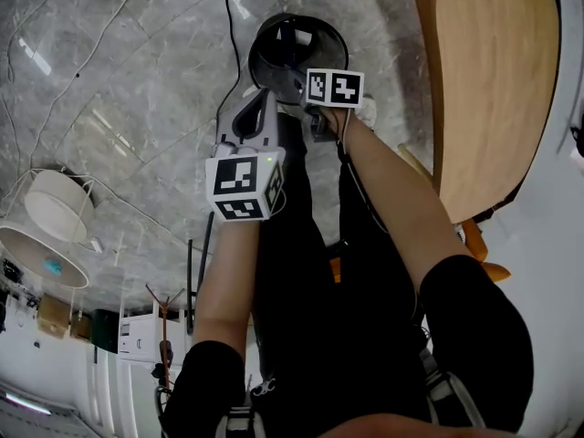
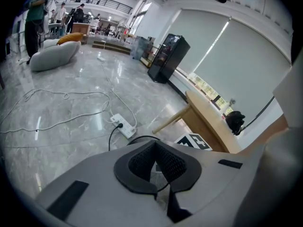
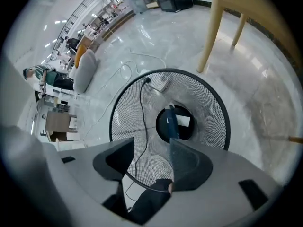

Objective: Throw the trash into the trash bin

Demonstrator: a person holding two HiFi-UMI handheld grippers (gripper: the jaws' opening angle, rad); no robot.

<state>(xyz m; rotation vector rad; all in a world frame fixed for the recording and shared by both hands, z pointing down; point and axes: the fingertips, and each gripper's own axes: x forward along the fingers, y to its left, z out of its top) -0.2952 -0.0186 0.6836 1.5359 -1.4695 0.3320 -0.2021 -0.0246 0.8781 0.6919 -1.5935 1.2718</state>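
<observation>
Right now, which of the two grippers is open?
The right gripper, above the black mesh trash bin: its jaws stand apart, empty; the left gripper has them together.

light: bright, even | glare: white streaks on floor | edges: fisheye-warped, dark-vignetted

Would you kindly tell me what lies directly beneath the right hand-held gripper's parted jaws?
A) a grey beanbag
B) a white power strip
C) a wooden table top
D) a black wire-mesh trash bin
D: the right gripper view looks between the empty, parted jaws of the right hand-held gripper straight down into the black wire-mesh trash bin, where a blue piece of trash lies at the bottom.
</observation>
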